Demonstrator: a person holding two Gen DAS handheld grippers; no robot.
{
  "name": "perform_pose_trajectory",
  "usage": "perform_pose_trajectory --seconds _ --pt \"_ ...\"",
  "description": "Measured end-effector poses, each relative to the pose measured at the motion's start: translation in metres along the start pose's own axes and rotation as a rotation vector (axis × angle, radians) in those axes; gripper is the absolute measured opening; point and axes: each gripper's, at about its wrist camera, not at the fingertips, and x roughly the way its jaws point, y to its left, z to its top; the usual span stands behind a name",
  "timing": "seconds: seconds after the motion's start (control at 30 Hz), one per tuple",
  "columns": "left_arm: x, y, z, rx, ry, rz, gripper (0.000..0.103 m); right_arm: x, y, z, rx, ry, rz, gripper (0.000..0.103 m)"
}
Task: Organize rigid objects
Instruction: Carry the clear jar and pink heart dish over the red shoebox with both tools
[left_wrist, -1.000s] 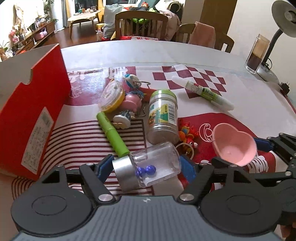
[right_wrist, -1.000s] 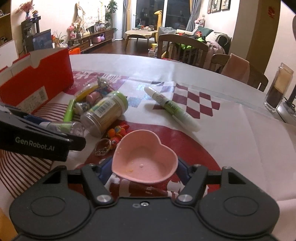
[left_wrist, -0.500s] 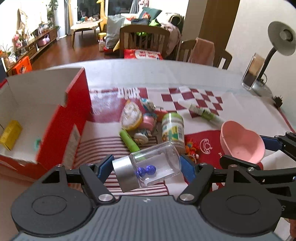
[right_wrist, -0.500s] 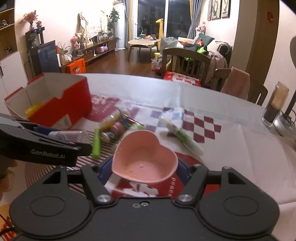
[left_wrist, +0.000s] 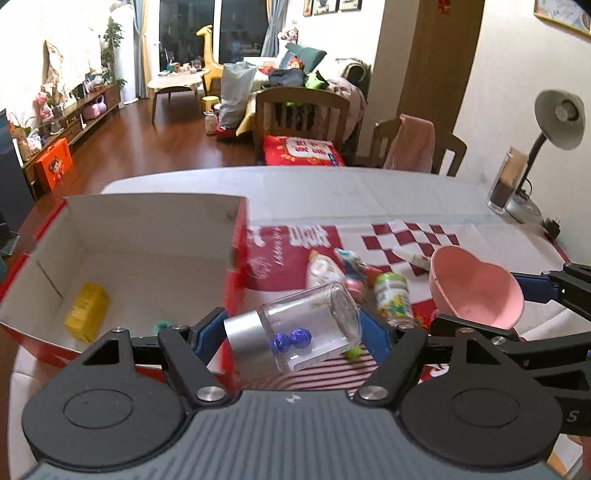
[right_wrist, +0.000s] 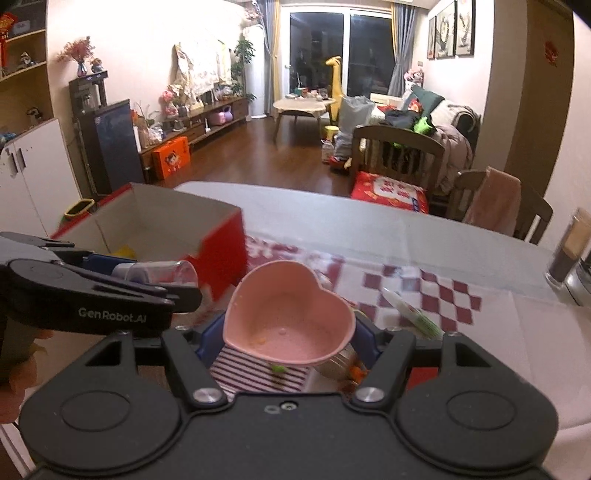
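My left gripper (left_wrist: 295, 328) is shut on a clear jar (left_wrist: 310, 325) with a silver lid and blue beads inside, held on its side above the table near the red box's right wall. My right gripper (right_wrist: 288, 325) is shut on a pink heart-shaped bowl (right_wrist: 288, 314), lifted clear of the cloth; that bowl (left_wrist: 476, 288) also shows at the right of the left wrist view. The red cardboard box (left_wrist: 236, 236) stands open at the left, with a yellow block (left_wrist: 86, 312) and a small teal piece (left_wrist: 162, 326) on its white floor. From the right wrist view the left gripper (right_wrist: 186, 291) hangs beside the box (right_wrist: 221, 243).
Left on the red and white cloth (left_wrist: 406, 230) are a green-capped bottle (left_wrist: 393, 299), a white tube (left_wrist: 412, 254), small toys (left_wrist: 349, 262) and a yellow-rimmed disc (left_wrist: 321, 269). A glass (left_wrist: 506, 184) and desk lamp (left_wrist: 557, 118) stand at the far right. Chairs (left_wrist: 303, 114) line the far edge.
Both grippers have risen and drawn back from the pile, carrying the jar and the bowl. The view swung left, so the box's open inside now shows.
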Motion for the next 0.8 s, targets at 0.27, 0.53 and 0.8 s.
perform_pose_trajectory --seconds 0.27,0.53,0.8 --pt "-0.016 0.052 0.012 0.0 -0.025 0.024 0.077 0.012 0.051 0.024 -0.011 -0.022 0.03 0.069" --pt "-0.018 0.108 0.019 -0.025 -0.028 0.044 0.077 0.035 0.094 0.042 -0.033 -0.021 0.052 0.069" --pt "-0.002 0.161 0.031 -0.03 -0.008 0.09 0.077 0.067 0.135 0.055 -0.065 0.005 0.047 0.069"
